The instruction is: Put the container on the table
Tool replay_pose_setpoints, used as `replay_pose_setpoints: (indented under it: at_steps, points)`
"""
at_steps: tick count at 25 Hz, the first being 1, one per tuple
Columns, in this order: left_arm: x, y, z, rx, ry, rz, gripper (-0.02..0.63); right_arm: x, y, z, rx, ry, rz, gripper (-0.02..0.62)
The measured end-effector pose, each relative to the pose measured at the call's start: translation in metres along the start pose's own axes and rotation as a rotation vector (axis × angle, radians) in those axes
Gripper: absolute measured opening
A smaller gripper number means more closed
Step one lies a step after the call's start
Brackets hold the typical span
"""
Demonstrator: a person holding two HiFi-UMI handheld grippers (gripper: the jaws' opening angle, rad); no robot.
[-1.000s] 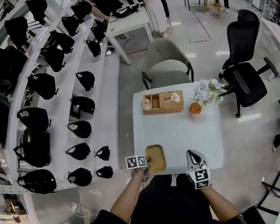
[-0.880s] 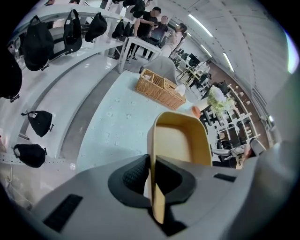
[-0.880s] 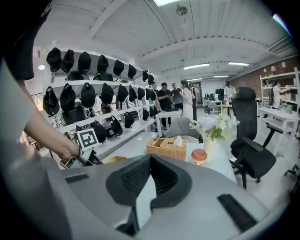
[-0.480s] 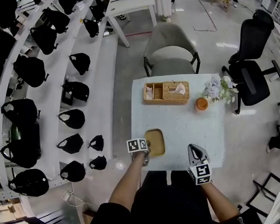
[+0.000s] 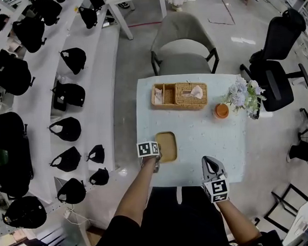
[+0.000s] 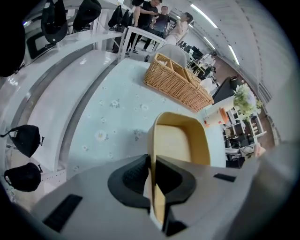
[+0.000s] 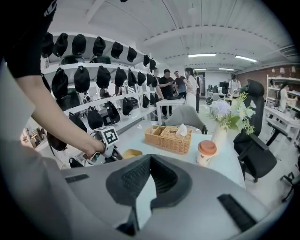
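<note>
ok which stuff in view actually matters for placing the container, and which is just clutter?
In play: yellow container, gripped at its rim by the left tongs; the table it goes on.
Clutter: wicker basket, orange-lidded cup, flowers, grey chair, black caps on the shelves; right tongs hold nothing.

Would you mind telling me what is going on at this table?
A person holds a tool in each hand. The left tool is shut on the rim of a tan container, just above or on the near left part of the table. The right tool is shut and empty. A wicker basket, a cup and flowers stand at the far side.
</note>
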State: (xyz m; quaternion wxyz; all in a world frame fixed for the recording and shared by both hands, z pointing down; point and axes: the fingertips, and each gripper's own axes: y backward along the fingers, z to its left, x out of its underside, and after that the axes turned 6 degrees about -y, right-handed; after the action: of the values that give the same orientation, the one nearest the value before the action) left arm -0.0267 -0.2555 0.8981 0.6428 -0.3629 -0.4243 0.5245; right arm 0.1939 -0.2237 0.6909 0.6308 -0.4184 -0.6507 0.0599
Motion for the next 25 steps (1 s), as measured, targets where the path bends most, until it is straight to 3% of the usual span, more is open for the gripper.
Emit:
replay_pose_setpoints:
  at_steps: [10, 15, 18, 25]
  points:
    - [-0.009, -0.028, 0.012, -0.002, 0.026, 0.015, 0.021, 0.011, -0.011, -0.021, 0.046, -0.024, 0.034, -0.002]
    - [-0.012, -0.030, 0.019, -0.015, 0.056, -0.026, 0.024, 0.009, -0.007, -0.029, 0.072, -0.031, 0.034, -0.002]
    - [-0.012, -0.031, 0.018, 0.014, 0.078, -0.036, 0.109, 0.010, -0.005, -0.032, 0.086, -0.042, 0.034, -0.002]
    - [-0.018, -0.011, 0.020, 0.033, 0.066, -0.102, 0.138, 0.004, -0.003, -0.020, 0.074, -0.074, 0.024, -0.002]
